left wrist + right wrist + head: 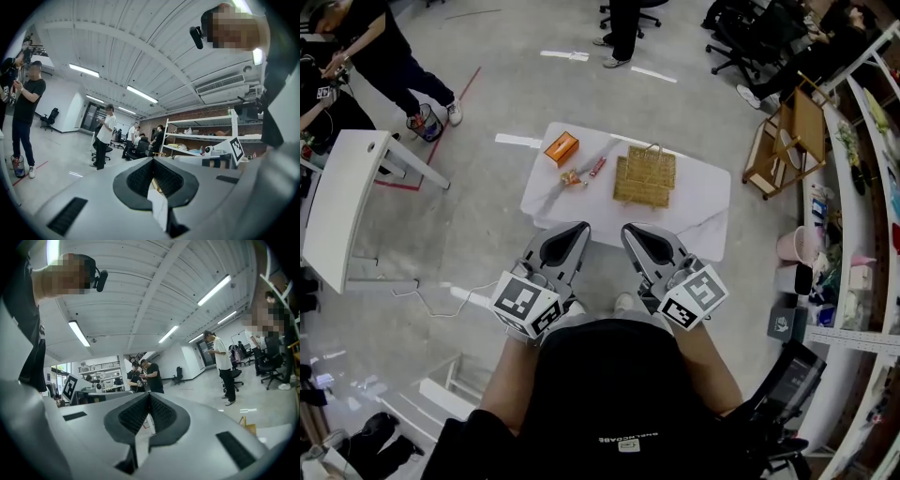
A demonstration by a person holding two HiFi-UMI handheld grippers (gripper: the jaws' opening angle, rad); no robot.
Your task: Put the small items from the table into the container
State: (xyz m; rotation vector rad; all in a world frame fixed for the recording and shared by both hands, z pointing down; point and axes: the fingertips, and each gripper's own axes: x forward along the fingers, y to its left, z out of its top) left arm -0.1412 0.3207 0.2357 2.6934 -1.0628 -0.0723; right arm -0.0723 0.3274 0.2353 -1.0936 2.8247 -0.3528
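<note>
Two hand-held grippers wait side by side at the centre of the head view, just below a white tabletop.
We see the left gripper and right gripper with jaws pressed together, nothing between them. Higher in the frame, a woven basket sits mid-tabletop. An orange box and a few small items lie to its left, apart from it.

A white table stands ahead on the grey floor. An orange box lies at its far left corner. A woven basket sits mid-table, toward the far edge. Between them lie a red tube and another small item. The left gripper and right gripper hang side by side over the near edge, jaws together.
</note>
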